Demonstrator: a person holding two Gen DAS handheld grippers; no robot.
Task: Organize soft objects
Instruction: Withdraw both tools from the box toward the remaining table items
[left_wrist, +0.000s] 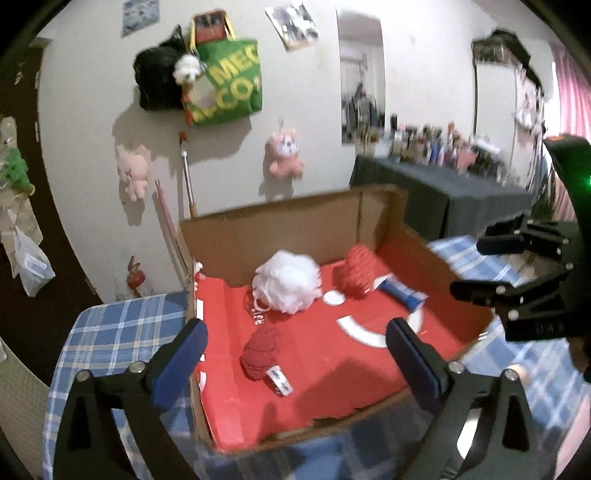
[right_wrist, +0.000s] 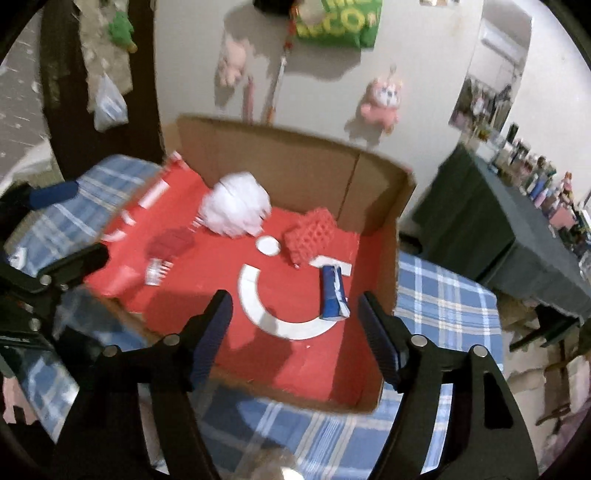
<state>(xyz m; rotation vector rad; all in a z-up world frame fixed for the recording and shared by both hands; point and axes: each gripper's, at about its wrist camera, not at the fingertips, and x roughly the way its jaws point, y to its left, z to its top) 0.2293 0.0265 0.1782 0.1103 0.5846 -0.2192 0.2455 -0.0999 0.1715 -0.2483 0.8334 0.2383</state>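
Observation:
An open cardboard box (left_wrist: 280, 218) (right_wrist: 266, 147) with a red floor sits on the blue plaid table. In it lie a white bath pouf (left_wrist: 286, 282) (right_wrist: 236, 208), a red mesh sponge (left_wrist: 356, 271) (right_wrist: 310, 236), a dark red knit item with a tag (left_wrist: 260, 352) (right_wrist: 171, 243) and a blue-and-white packet (left_wrist: 402, 293) (right_wrist: 334, 293). My left gripper (left_wrist: 295, 350) is open and empty above the box's near side. My right gripper (right_wrist: 295, 332) is open and empty above the box's near edge; it also shows at the right of the left wrist view (left_wrist: 476, 266).
The plaid tablecloth (left_wrist: 110, 332) (right_wrist: 443, 295) surrounds the box. A dark cloth-covered table (left_wrist: 443, 195) (right_wrist: 491, 221) with small items stands at the right. Plush toys (left_wrist: 284, 153) and a green bag (left_wrist: 229, 81) hang on the wall behind.

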